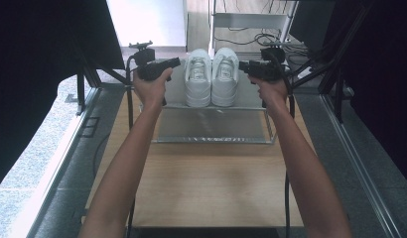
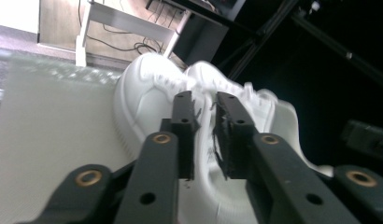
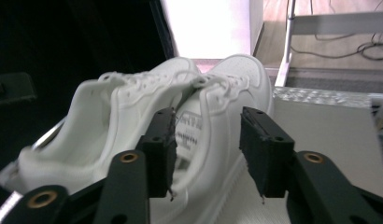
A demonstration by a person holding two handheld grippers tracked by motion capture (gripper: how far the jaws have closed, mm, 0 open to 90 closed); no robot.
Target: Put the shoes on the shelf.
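Observation:
A pair of white sneakers stands side by side on a pale shelf top [image 1: 211, 124], toes pointing away from me. My left gripper [image 1: 179, 61] hovers just left of the left sneaker [image 1: 198, 79]. In the left gripper view its jaws [image 2: 206, 105] stand only a narrow gap apart, empty, and aimed at that sneaker's side [image 2: 147, 93]. My right gripper [image 1: 240, 64] hovers just right of the right sneaker [image 1: 225, 78]. In the right gripper view its jaws [image 3: 208, 121] are wide apart, holding nothing, with the right sneaker [image 3: 236, 70] close ahead and the left sneaker [image 3: 115, 107] behind it.
The shelf sits on a metal rack at the far end of a wooden table [image 1: 211, 183]. Beyond it are a white frame [image 1: 248, 20] and cables on the floor. Dark panels and black struts [image 1: 335, 59] flank both sides.

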